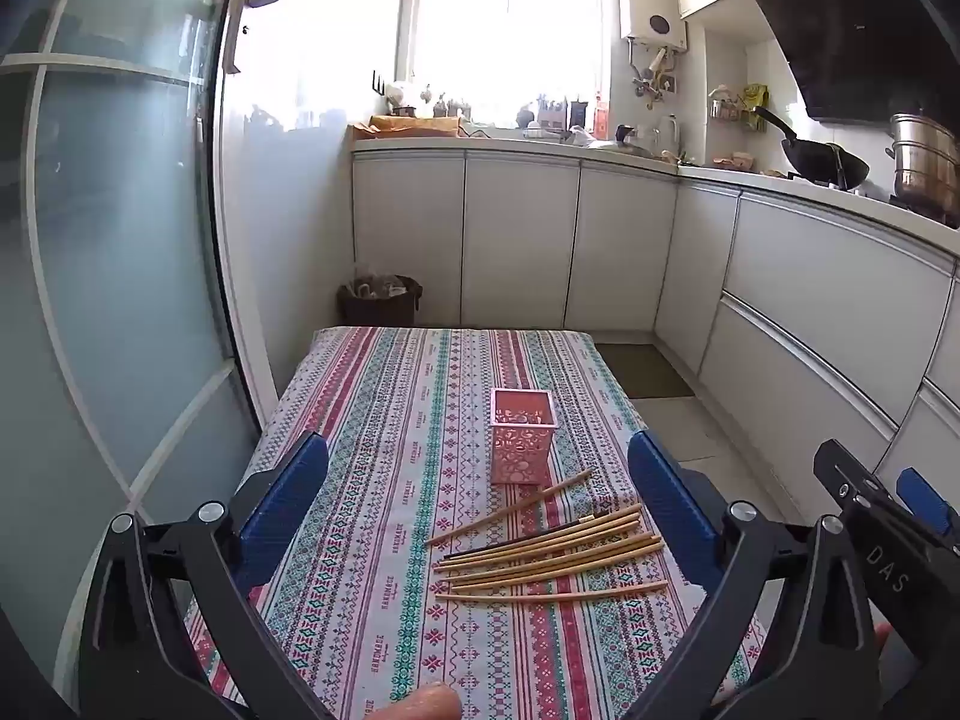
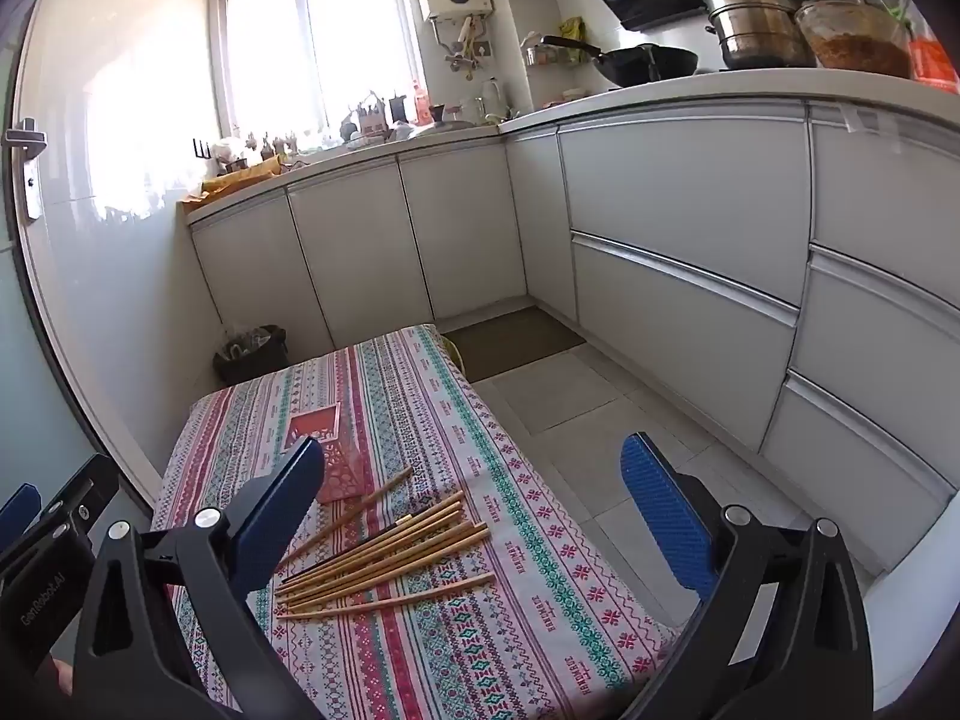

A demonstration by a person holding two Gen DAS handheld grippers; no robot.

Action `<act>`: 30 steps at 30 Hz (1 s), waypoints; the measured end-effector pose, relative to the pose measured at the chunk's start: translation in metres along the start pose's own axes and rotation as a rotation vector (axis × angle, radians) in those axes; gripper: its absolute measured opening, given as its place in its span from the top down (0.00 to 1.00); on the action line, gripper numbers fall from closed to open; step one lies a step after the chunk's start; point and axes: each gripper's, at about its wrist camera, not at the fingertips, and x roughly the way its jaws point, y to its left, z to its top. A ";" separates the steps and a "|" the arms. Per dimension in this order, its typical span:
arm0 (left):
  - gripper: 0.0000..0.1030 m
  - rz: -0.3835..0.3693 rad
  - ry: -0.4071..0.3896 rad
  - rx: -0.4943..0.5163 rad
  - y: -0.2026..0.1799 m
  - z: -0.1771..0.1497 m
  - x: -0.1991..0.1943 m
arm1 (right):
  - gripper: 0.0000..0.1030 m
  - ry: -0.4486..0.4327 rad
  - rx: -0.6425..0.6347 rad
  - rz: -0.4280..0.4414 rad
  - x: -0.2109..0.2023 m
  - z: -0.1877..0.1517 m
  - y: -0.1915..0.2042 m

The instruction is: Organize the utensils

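**Chopsticks loose on the table, both tongs wide and empty**

Chopsticks (image 1: 549,558) lie in a loose fan on the patterned tablecloth (image 1: 372,540), nearest the cameras, a dark one among the bamboo ones. The left tongs (image 1: 477,516) hover above them with jaws spread wide, gripping nothing. The right tongs (image 2: 474,516) are likewise wide apart and empty, over the table's right edge. Just beyond the sticks stands a pink cut-out holder (image 1: 522,435), upright. Farther off are white cabinets (image 1: 516,240) and a bright window (image 1: 507,6).
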 end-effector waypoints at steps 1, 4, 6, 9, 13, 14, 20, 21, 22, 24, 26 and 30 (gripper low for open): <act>0.07 0.002 -0.001 0.004 -0.001 0.000 0.000 | 0.06 0.008 -0.004 -0.005 0.000 0.001 0.000; 0.07 -0.004 0.000 -0.012 0.000 0.001 0.000 | 0.06 0.009 -0.006 0.002 0.001 -0.001 0.005; 0.07 -0.004 -0.002 -0.012 -0.001 0.001 -0.001 | 0.06 0.009 -0.004 0.004 0.001 0.000 0.005; 0.07 -0.005 -0.003 -0.010 -0.001 -0.003 -0.001 | 0.06 0.014 0.001 0.003 0.003 -0.002 0.005; 0.07 -0.004 -0.008 -0.011 0.000 -0.003 -0.002 | 0.06 0.012 -0.015 0.007 -0.002 -0.002 0.003; 0.07 -0.004 -0.009 -0.009 0.000 -0.003 -0.002 | 0.06 0.008 -0.016 0.006 -0.003 -0.001 0.002; 0.07 -0.010 -0.015 -0.020 0.002 0.000 -0.004 | 0.06 -0.009 -0.026 0.002 -0.007 0.000 0.004; 0.07 -0.010 -0.016 -0.021 0.002 0.001 -0.004 | 0.06 -0.009 -0.025 0.001 -0.007 0.000 0.004; 0.07 -0.010 -0.017 -0.023 0.003 0.000 -0.004 | 0.06 -0.008 -0.024 0.000 -0.007 -0.001 0.003; 0.07 -0.010 -0.017 -0.023 0.004 0.001 -0.004 | 0.06 -0.008 -0.023 -0.002 -0.006 -0.001 0.003; 0.07 -0.009 -0.020 -0.024 0.004 0.001 -0.005 | 0.06 -0.009 -0.025 -0.004 -0.008 0.001 0.003; 0.07 -0.013 -0.026 -0.025 0.004 0.004 -0.010 | 0.06 -0.016 -0.029 -0.005 -0.012 0.004 0.005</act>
